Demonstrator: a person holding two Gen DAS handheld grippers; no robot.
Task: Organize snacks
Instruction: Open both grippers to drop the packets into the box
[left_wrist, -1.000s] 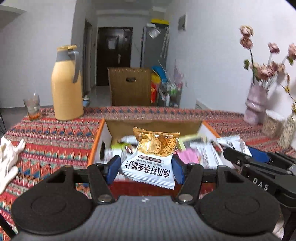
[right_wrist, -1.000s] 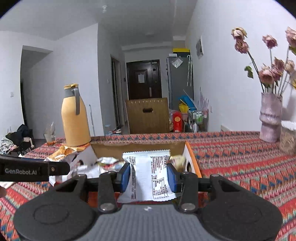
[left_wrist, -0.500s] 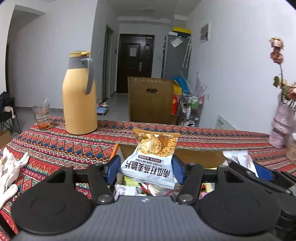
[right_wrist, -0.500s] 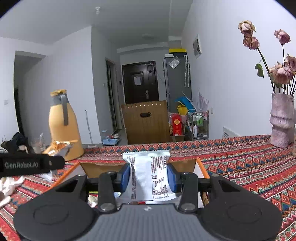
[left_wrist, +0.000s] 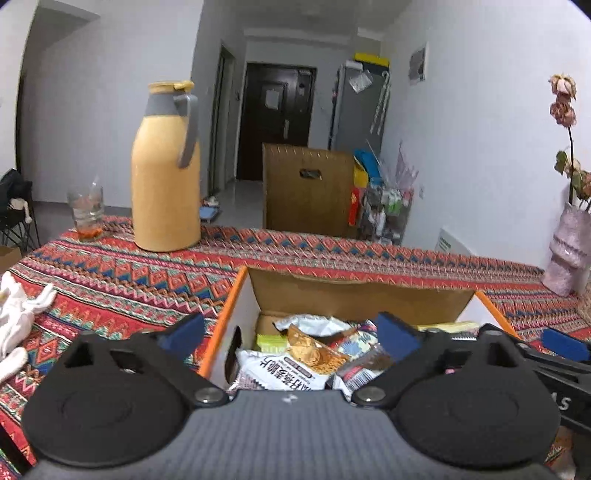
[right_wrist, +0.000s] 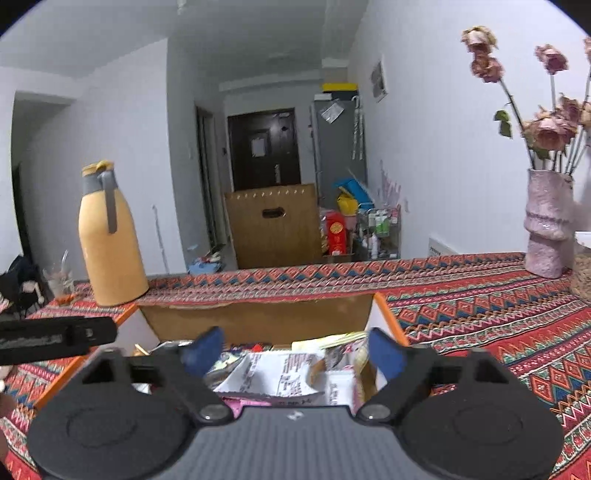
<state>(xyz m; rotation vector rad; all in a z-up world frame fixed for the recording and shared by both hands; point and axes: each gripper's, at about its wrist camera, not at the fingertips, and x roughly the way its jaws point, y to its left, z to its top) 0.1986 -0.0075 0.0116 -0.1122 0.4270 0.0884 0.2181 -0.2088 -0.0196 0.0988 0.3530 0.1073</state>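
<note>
Now both grippers tilt over the snack box (left_wrist: 236, 314), jaws just opened wide, gripping nothing.

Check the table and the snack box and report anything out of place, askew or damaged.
The snack packets lie jumbled at mixed angles inside the cardboard box, not stacked. The box's far rim is ragged, as if torn. A crumpled white cloth lies loose on the tablecloth to the left. Nothing looks spilled.
</note>
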